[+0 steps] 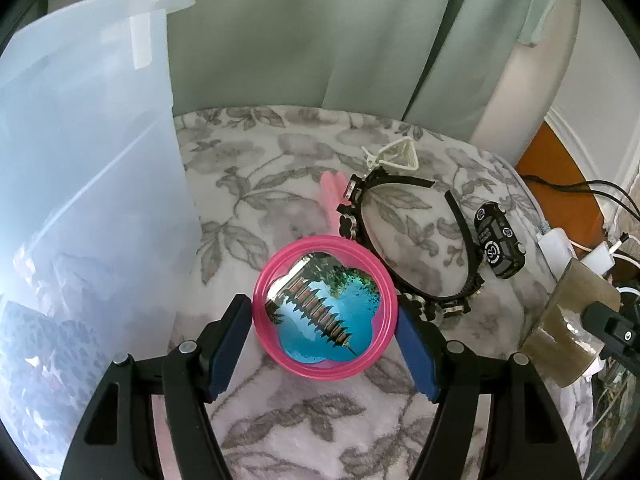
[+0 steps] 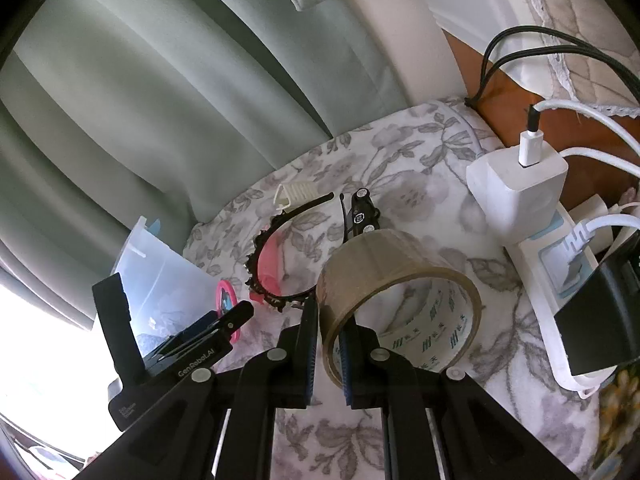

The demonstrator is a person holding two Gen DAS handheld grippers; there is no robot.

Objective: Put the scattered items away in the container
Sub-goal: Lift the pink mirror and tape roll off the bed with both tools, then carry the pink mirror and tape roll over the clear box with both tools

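A pink round hand mirror [image 1: 325, 307] lies on the floral cloth between the pads of my left gripper [image 1: 324, 320], whose jaws stand wide on either side of its rim, apparently not clamping it. The translucent container [image 1: 80, 200] stands close on the left. My right gripper [image 2: 332, 320] is shut on the wall of a brown tape roll [image 2: 400, 280]. A black headband [image 1: 420, 248], a white claw clip [image 1: 394, 156] and a small black device [image 1: 498, 240] lie beyond the mirror. In the right wrist view the container [image 2: 160, 276], headband [image 2: 276, 236], clip [image 2: 296, 194] and left gripper [image 2: 208, 332] show.
A white power strip [image 2: 540, 280] with a charger [image 2: 516, 192] and cables lies at the right edge. Green curtains [image 1: 320, 32] hang behind the cloth-covered surface [image 1: 320, 420]. A brown wooden floor [image 1: 560, 184] shows at the far right.
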